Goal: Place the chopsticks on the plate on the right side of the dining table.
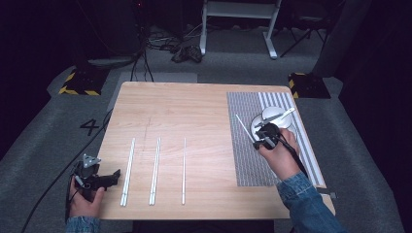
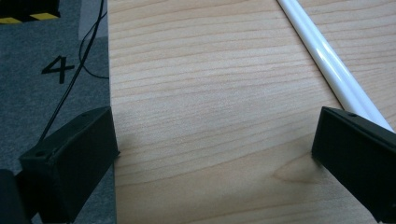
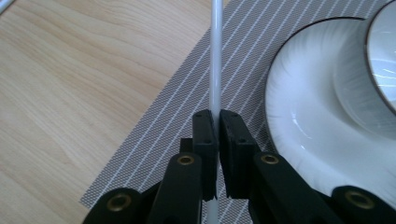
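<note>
From above, at the right of the table [image 1: 184, 107], my right gripper [image 1: 262, 138] hangs over the striped placemat [image 1: 245, 160] with a white chopstick [image 1: 244, 128] clamped in its jaws, the stick slanting up and away to the left. Just beyond it sits a white plate [image 1: 281, 116] with another white stick [image 1: 282, 115] laid across it. My left gripper [image 1: 114, 175] rests at the near left corner, just beside the leftmost pair of chopsticks [image 1: 128, 172]; a second pair [image 1: 155, 170] and a single stick [image 1: 183, 170] lie in a row to its right, well apart from the mat.

Along my left jaws, which stand wide apart with nothing between them, I see bare wood, the table's edge and that leftmost pair [image 2: 327, 60] running past my right jaw.

Along my right jaws, the pads are pressed together on the chopstick [image 3: 215, 51], which runs straight ahead over the mat [image 3: 173, 116], with the plate's rim [image 3: 299, 102] just beside it.

I judge I am carrying this stick to the place setting. Next I would need to bring it level beside or across the plate, next to its partner, lower it gently, and only then part my jaws.
</note>
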A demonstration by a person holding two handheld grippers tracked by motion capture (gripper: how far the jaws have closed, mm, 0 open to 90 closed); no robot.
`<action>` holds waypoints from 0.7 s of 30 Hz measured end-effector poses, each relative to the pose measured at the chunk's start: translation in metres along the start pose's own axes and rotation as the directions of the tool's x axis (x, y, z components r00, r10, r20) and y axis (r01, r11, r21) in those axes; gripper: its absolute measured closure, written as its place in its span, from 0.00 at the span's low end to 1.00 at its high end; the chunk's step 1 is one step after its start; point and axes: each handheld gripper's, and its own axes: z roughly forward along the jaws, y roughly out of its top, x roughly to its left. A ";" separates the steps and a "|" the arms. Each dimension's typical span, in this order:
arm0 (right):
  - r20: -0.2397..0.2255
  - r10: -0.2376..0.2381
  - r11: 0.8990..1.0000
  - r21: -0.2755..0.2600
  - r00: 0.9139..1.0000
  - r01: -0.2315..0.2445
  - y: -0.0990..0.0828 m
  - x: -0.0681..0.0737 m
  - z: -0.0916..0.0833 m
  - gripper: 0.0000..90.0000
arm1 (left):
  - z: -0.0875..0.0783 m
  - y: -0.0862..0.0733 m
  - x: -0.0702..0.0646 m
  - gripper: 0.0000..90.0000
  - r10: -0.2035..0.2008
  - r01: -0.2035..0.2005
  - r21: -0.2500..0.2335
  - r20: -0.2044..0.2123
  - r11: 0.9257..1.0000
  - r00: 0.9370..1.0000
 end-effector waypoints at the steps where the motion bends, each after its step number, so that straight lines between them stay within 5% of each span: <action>1: 0.007 0.002 1.000 0.000 1.000 -0.002 0.000 -0.003 -0.001 0.95 | 0.000 0.000 0.000 0.00 0.000 0.000 0.000 0.000 1.000 1.000; 11: 0.057 0.036 0.999 0.016 0.998 -0.037 0.003 -0.032 -0.003 0.95 | 0.000 0.000 0.000 0.00 0.000 0.000 0.000 0.000 1.000 1.000; 21: 0.079 0.045 0.997 0.062 0.996 -0.050 0.008 -0.059 0.016 0.95 | 0.000 0.000 0.000 0.00 0.000 0.000 0.000 0.000 1.000 1.000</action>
